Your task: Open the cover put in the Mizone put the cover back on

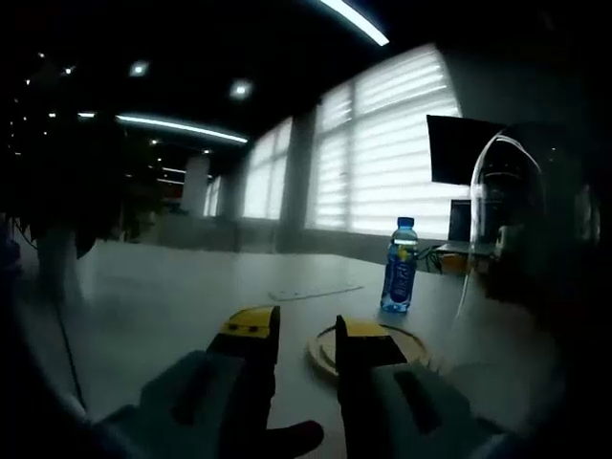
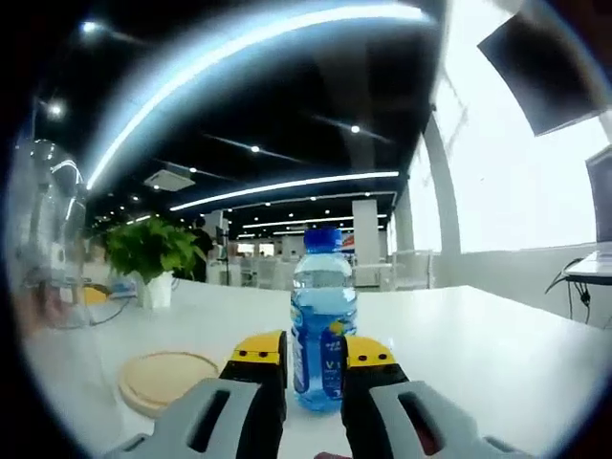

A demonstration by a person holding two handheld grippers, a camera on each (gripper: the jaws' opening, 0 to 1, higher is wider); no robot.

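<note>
One bottle (image 2: 323, 320) of blue drink stands upright on the white table (image 2: 497, 354), cap on, between the jaws of the right gripper (image 2: 316, 359); whether they press its sides or only flank it I cannot tell. A round wooden board (image 2: 167, 380) lies to its left, a potted plant (image 2: 153, 253) farther back. In the left gripper view, the left gripper (image 1: 306, 330) hangs released over the table, jaws apart, with the board just beyond them and the bottle (image 1: 400, 268) standing past it.
</note>
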